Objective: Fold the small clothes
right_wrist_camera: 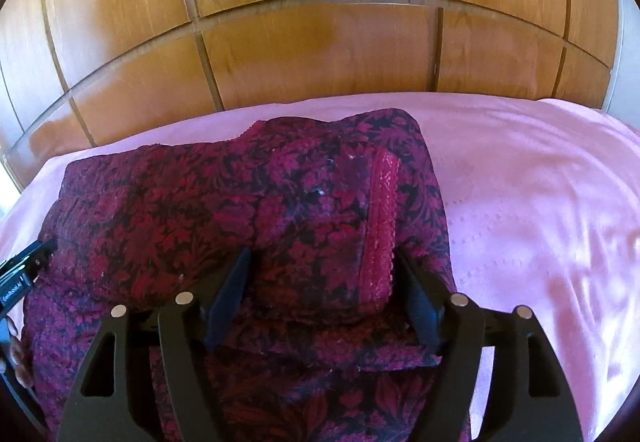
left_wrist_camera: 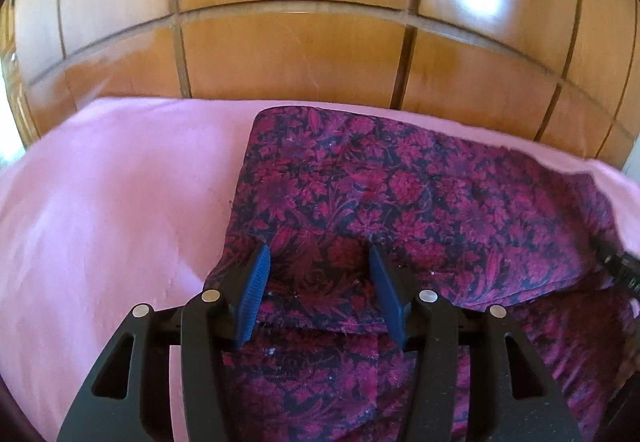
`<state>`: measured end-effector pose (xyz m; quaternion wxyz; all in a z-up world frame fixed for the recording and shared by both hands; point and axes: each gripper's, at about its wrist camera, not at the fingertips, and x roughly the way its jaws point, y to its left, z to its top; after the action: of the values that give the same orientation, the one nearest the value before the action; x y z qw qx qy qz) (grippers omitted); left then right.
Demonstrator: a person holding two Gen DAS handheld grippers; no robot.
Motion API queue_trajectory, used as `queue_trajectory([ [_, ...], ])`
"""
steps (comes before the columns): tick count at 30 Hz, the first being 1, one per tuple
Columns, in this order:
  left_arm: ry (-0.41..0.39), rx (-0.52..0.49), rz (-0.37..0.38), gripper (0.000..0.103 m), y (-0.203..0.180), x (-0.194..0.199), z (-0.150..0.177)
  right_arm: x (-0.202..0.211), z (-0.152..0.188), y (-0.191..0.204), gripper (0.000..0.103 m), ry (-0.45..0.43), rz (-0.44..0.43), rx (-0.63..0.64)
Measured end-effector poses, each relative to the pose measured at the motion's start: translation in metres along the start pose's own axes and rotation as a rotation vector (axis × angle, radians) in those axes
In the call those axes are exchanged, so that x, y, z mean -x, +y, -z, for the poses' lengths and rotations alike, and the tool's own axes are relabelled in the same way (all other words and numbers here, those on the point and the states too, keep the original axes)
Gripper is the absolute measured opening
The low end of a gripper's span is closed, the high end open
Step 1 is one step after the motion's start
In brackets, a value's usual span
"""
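Pink sheet (left_wrist_camera: 100, 201) bears folded floral cloth (left_wrist_camera: 400, 181); left claw (left_wrist_camera: 319, 256), right claw (right_wrist_camera: 322, 256) seemingly agape, empty.

One dark floral-patterned red and purple fabric garment (left_wrist_camera: 400, 193) is seen, laid on one pink bed sheet (left_wrist_camera: 120, 201). Two black two-finger grippers are counted, the left gripper (left_wrist_camera: 319, 262) and the right gripper (right_wrist_camera: 324, 262). One panelled wooden wardrobe (left_wrist_camera: 300, 53) is seen behind.

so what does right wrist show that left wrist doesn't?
Right wrist only: the lace-trimmed edge of the floral garment, lying between the open right gripper fingers.

Left wrist only: the garment's bare left side against the pink sheet, and the open left gripper over a fold.

Both: same garment, pink sheet, wooden panelled wardrobe behind.
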<state>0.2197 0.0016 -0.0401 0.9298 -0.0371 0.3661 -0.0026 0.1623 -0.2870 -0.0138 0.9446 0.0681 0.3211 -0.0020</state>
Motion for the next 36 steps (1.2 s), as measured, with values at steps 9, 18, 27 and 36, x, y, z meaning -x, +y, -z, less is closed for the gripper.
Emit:
queue_trajectory([
  [9,0.021,0.061,0.01,0.068,0.025,0.04,0.038,0.04,0.015,-0.017,0.091,-0.009,-0.006,-0.043],
  [18,0.125,0.124,0.066,0.068,0.059,0.071,0.097,0.069,0.059,-0.054,0.088,0.138,-0.156,-0.138],
  [27,0.167,0.097,0.16,0.062,0.069,0.126,0.146,0.135,0.132,-0.066,0.064,0.282,-0.347,-0.151],
  [36,0.354,0.059,0.246,0.043,0.072,0.149,0.205,0.138,0.216,-0.062,0.035,0.58,-0.404,-0.184],
])
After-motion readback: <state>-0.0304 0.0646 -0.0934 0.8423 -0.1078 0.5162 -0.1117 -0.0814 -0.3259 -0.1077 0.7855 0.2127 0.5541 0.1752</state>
